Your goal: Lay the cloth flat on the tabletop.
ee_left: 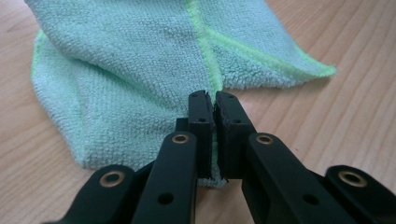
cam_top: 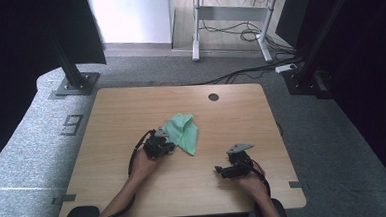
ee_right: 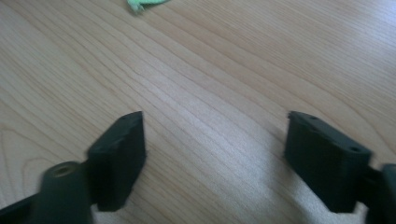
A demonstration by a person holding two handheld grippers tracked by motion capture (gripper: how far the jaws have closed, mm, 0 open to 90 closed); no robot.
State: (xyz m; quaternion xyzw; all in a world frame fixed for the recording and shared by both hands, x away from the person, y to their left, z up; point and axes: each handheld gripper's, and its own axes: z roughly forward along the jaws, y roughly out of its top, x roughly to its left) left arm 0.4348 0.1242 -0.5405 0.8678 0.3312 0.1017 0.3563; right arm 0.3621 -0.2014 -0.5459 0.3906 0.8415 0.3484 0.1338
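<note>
A light green microfibre cloth [cam_top: 183,132] lies folded and rumpled near the middle of the wooden table [cam_top: 111,123]. My left gripper [cam_top: 164,146] sits at the cloth's near left edge. In the left gripper view its jaws are shut on the cloth [ee_left: 140,60], pinching the hemmed edge between the fingertips [ee_left: 201,105]. My right gripper [cam_top: 223,171] rests low over bare wood to the right, apart from the cloth. Its jaws stand wide open in the right gripper view, with nothing between them, and a tip of the cloth [ee_right: 140,4] shows at the top edge.
A round cable hole [cam_top: 213,97] is at the table's far edge. Beyond the table stand a desk frame [cam_top: 231,21] with cables on the floor and black posts [cam_top: 71,70] at both sides. Bare wood surrounds the cloth.
</note>
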